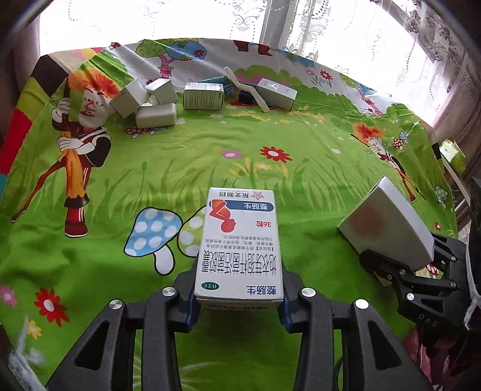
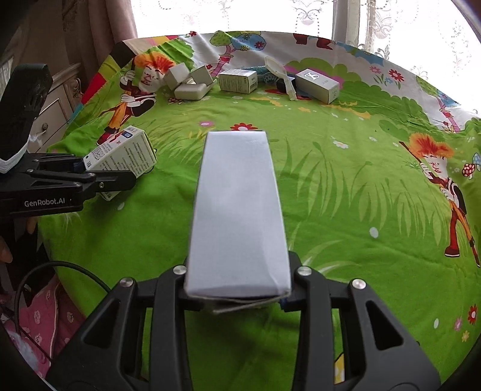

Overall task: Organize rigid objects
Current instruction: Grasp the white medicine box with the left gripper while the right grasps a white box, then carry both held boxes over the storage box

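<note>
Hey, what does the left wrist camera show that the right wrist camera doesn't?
Left wrist only: the medicine box's printed top face, clamped in the left gripper, and a green carton off the right edge.

Right wrist only: the white box's plain top face, clamped in the right gripper, plus a drawer cabinet at left.

Both: the cartoon cloth, the box pile at its far edge, and lace curtains.

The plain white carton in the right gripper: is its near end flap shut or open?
Open. The plain white carton shows its near end flap gaping loose below the top face, between the right gripper fingers.
</note>
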The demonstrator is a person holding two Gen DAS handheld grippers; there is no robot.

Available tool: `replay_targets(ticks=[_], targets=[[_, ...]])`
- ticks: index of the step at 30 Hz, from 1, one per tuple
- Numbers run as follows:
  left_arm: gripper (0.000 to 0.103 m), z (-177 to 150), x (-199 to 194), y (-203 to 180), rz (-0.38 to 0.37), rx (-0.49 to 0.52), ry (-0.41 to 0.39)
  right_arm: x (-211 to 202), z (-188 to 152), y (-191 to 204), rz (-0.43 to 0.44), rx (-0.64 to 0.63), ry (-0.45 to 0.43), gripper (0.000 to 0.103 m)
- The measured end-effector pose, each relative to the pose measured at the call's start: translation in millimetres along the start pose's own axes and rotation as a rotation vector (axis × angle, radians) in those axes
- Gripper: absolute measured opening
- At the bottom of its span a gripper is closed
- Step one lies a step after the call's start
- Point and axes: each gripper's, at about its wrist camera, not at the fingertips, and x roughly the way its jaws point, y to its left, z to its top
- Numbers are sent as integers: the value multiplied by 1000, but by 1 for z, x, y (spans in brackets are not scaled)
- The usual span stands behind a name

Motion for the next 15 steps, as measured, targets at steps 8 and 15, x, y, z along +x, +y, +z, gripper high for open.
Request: replay_targets(ticks=[8,15], targets=[[42,-18,-26,-18,-11,29,-12,-31,-16,15,-10,2,-7,38],[42,-31,-46,-43,-30,76,-21,-60,-23,16,-29,3,-36,38]])
